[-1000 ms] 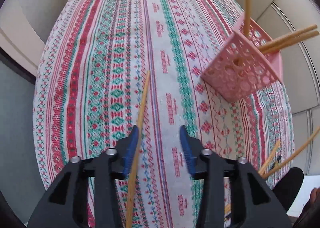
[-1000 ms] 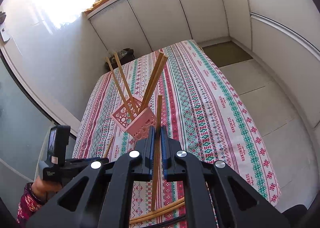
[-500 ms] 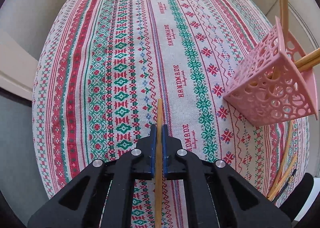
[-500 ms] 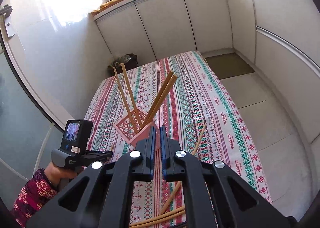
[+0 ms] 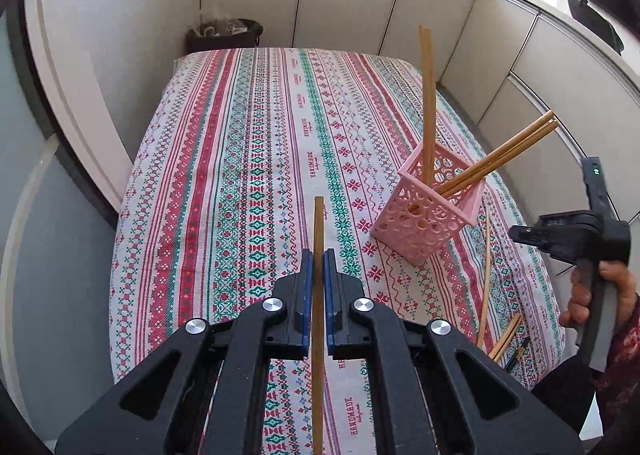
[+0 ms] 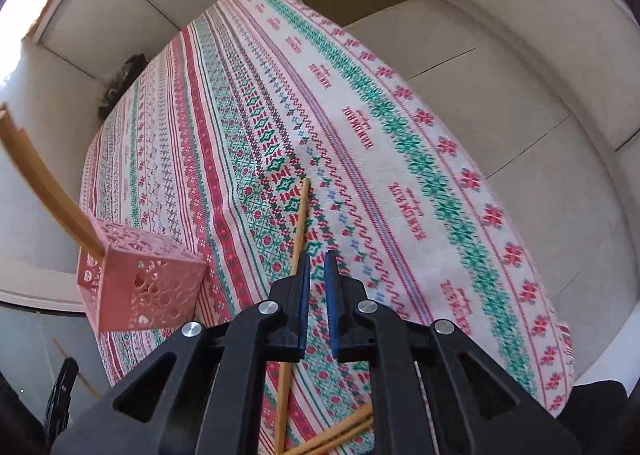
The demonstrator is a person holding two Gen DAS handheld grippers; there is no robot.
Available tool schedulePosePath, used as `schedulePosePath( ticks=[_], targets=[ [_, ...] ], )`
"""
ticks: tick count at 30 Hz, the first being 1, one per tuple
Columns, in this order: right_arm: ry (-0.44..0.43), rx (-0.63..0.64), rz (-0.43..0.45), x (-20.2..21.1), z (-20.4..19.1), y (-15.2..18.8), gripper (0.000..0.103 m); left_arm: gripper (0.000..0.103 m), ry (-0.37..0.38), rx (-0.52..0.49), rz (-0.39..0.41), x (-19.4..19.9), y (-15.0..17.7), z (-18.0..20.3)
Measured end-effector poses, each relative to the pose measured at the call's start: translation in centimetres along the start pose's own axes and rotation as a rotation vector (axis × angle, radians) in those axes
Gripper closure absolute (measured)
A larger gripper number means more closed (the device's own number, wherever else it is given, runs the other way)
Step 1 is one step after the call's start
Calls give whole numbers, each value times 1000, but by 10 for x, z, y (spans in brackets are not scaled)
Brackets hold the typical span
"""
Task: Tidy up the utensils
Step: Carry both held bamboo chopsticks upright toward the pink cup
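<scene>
With its blue pads pinched tight on a single wooden chopstick (image 5: 318, 243), the left gripper (image 5: 319, 267) holds the stick above the surface (image 5: 224, 159), tip pointing to the far end. The pink perforated holder (image 5: 430, 215) stands to the right of it, a little farther off, with four chopsticks already leaning out of it at different angles.

The right gripper (image 6: 316, 275) hangs low over the near right part of the cloth, its jaws a narrow gap apart and closed on nothing; a loose chopstick (image 6: 298, 231) lies on the cloth just under its left pad. More loose chopsticks (image 6: 340, 431) lie crossed at the near edge.

I would worry most about the held stick pivoting in that narrow pinch as it is tipped upright, then catching the holder's rim or the leaning sticks. The holder looks light, so a knock could tip it. The leaning pair on its right side crowds the opening.

A dark waste bin (image 5: 224, 35) stands beyond the far edge, against white cabinets.
</scene>
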State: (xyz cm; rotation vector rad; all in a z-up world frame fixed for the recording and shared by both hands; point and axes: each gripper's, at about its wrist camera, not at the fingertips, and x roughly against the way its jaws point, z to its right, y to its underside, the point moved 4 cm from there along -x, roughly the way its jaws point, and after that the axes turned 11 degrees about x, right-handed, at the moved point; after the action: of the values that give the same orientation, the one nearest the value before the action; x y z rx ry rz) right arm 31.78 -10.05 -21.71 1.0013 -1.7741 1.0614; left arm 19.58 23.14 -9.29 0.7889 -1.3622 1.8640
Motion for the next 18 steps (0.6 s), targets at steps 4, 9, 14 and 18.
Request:
schedulePosePath(
  ticks=[4, 9, 14, 18],
  targets=[
    [32, 19, -12, -25, -11, -12, 85, 99, 2, -4, 9, 1, -8, 12],
    [32, -3, 19, -31, -14, -13, 58, 99, 8, -8, 11, 4, -12, 17],
    [73, 23, 17, -33, -8, -9, 97, 99, 7, -2, 9, -6, -13, 19],
    [-5, 12, 93, -13, 2, -3, 98, 99, 19, -1, 28, -23, -16, 28]
  ],
)
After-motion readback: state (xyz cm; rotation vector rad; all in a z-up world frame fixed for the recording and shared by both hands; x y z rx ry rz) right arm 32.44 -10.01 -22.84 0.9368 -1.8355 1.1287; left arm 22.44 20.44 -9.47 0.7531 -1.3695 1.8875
